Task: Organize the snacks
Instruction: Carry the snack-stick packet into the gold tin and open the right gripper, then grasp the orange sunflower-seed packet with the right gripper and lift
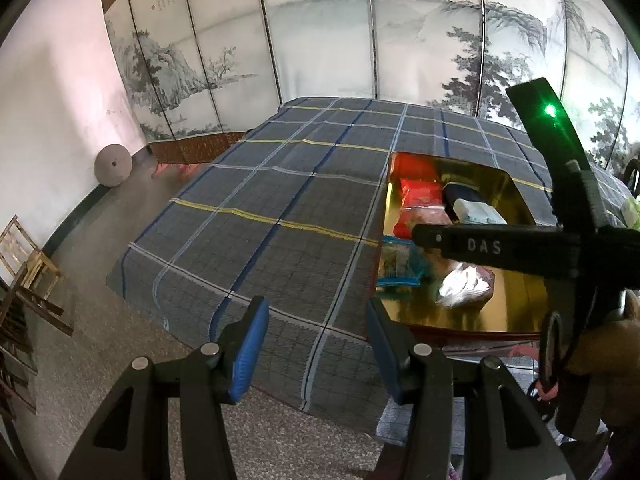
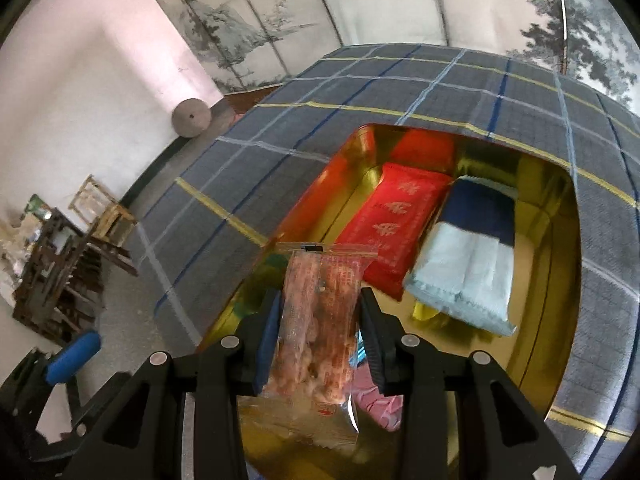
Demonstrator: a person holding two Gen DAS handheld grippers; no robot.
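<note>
My right gripper [image 2: 318, 340] is shut on a clear packet of reddish-brown snacks [image 2: 320, 312] and holds it above the near end of a gold tray [image 2: 556, 280]. In the tray lie a red packet [image 2: 396, 224] and a pale blue and navy packet [image 2: 468, 264]. My left gripper [image 1: 318, 344] is open and empty above the near edge of the plaid cloth, left of the tray [image 1: 520, 304]. In the left wrist view the right gripper's body [image 1: 520, 248] hangs over the tray, which also holds a blue-edged packet [image 1: 396, 260] and a silver packet [image 1: 464, 284].
The tray sits on a table covered by a grey plaid cloth [image 1: 280, 200]. A painted folding screen [image 1: 320, 40] stands behind it. A round stone disc [image 1: 113, 165] leans on the white wall. Wooden chairs [image 1: 28, 280] stand at the left on the speckled floor.
</note>
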